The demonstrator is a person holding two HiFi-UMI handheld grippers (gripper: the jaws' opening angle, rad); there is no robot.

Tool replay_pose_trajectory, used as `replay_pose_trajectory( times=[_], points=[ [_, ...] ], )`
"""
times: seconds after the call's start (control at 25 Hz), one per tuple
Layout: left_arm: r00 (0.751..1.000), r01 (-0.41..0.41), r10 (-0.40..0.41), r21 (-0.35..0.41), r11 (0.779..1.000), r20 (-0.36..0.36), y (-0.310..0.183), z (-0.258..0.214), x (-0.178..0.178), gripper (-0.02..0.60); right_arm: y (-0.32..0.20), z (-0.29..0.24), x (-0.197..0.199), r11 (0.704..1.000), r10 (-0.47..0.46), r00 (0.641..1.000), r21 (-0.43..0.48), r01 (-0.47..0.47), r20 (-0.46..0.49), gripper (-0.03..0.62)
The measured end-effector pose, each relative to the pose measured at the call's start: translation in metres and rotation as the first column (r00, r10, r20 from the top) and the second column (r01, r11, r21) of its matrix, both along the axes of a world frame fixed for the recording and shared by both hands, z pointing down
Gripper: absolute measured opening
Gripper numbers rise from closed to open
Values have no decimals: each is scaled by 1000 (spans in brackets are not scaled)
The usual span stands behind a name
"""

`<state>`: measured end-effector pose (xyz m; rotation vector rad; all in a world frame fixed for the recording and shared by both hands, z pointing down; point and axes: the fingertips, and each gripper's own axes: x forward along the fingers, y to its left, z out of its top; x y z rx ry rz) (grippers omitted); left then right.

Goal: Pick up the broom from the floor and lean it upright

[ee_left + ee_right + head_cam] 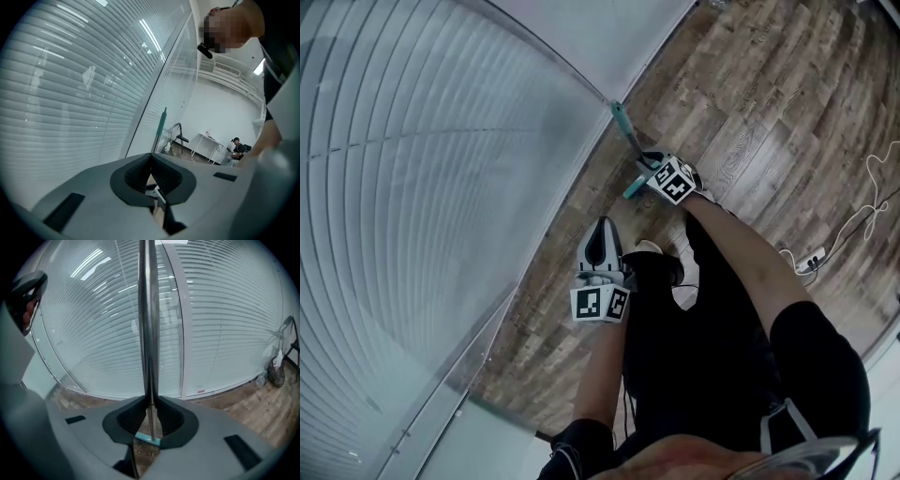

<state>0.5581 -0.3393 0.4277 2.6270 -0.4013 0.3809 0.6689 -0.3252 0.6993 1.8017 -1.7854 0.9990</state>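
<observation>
Broom: a slim, round, silvery metal pole (pixel 149 333) standing upright in front of the blinds, with a teal piece at its lower end; from above it sits close to the glass wall.
Right gripper (pixel 650 161): smooth grey shell, dark ribbed pads closed on the pole from both sides.
Left gripper (pixel 602 228): pad tips drawn together with nothing between them, held apart from the broom and nearer the person's legs.
Floor (pixel 750 112): wood-grain planks in mixed browns.
Blinds (pixel 412 187): thin pale horizontal slats behind glass.
Cable (pixel 853 220): thin white cord lying loose on the planks.
</observation>
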Motion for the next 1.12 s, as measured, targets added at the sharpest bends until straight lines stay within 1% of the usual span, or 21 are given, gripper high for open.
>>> replay_pose_trajectory(
  times=[0.08,0.16,0.28,0.4,0.52,0.6,0.76,0.96,1.12],
  points=[
    [1000,5,-4,-29,1000,27,2,16,-7,18,-7,6,-1,1000,10,1000,2,-10,18,81],
    [999,6,-5,-38,999,43,2,28,-10,18,-14,12,-1,1000,2,1000,6,-2,16,81],
    [999,14,-12,-31,999,46,-6,37,-6,18,-32,19,6,1000,-4,1000,22,3,14,81],
    [998,41,-40,-18,999,41,-17,40,-5,18,-55,24,15,999,-17,1000,38,17,14,83],
    [997,68,-66,-41,997,47,-18,48,-8,18,-68,26,28,999,-39,999,25,39,-6,84],
    [996,73,-69,-59,996,55,-16,57,-11,18,-74,28,33,999,-51,999,17,51,-19,86],
    [996,62,-57,-71,996,68,-15,69,-14,18,-84,30,31,997,-68,997,20,68,-35,87],
    [996,63,-57,-72,995,71,-21,74,-17,18,-87,32,28,998,-51,997,21,52,-52,87],
    [994,79,-72,-90,993,83,-17,77,-23,18,-93,31,25,997,-79,995,0,79,-60,89]
  ],
)
